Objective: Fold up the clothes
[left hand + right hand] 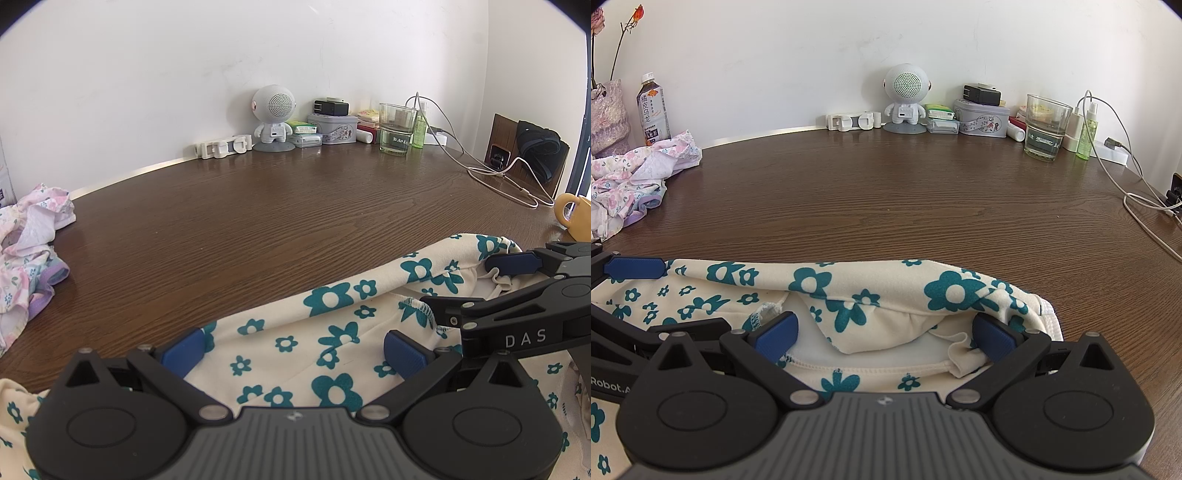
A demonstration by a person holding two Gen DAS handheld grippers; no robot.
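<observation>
A cream garment with teal flowers lies bunched at the near edge of the brown wooden table. My left gripper hovers over it, open, its blue pads spread wide with cloth beneath them. In the right wrist view the same garment shows a folded-over top layer and a hem opening. My right gripper is open too, straddling that fold. Each gripper shows in the other's view: the right gripper at the right, the left gripper at the left, close side by side.
A pile of pink floral clothes sits at the table's left. Along the back wall stand a robot-shaped speaker, a tin box, a glass, a tea bottle and charger cables. A yellow mug is at the right edge.
</observation>
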